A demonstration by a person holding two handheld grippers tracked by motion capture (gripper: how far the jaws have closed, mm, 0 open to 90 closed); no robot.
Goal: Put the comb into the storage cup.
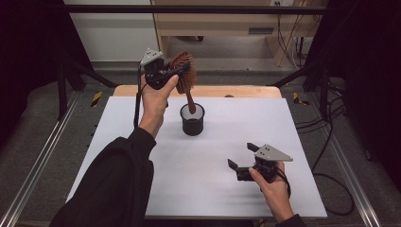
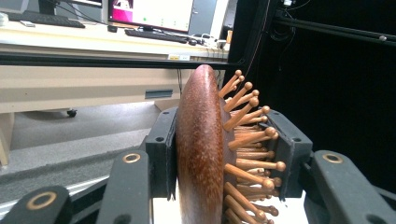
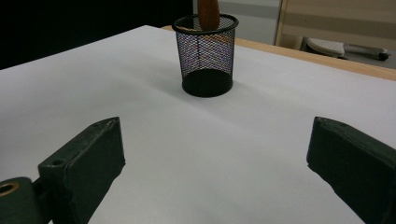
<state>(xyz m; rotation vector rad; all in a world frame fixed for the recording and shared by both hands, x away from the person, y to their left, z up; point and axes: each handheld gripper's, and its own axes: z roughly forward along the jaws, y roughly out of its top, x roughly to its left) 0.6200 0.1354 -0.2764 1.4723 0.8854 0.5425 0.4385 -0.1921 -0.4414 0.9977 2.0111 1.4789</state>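
Observation:
A brown wooden hairbrush [image 1: 184, 71] hangs above the back of the table with its handle pointing down into a black mesh cup [image 1: 192, 119]. My left gripper [image 1: 172, 72] is shut on the brush head. In the left gripper view the brush's smooth back [image 2: 200, 154] presses one jaw and its wooden bristles press the other. My right gripper [image 1: 240, 158] stands open near the front right of the table, jaws pointing toward the cup [image 3: 205, 53], with nothing between them. The handle tip [image 3: 208, 14] dips into the cup's rim.
A white sheet [image 1: 203, 161] covers the tabletop, with a wooden edge [image 1: 236, 91] at the back. Metal rails and cables run along both sides on the floor. Beyond the table stands a desk with a monitor and keyboard [image 2: 149, 33].

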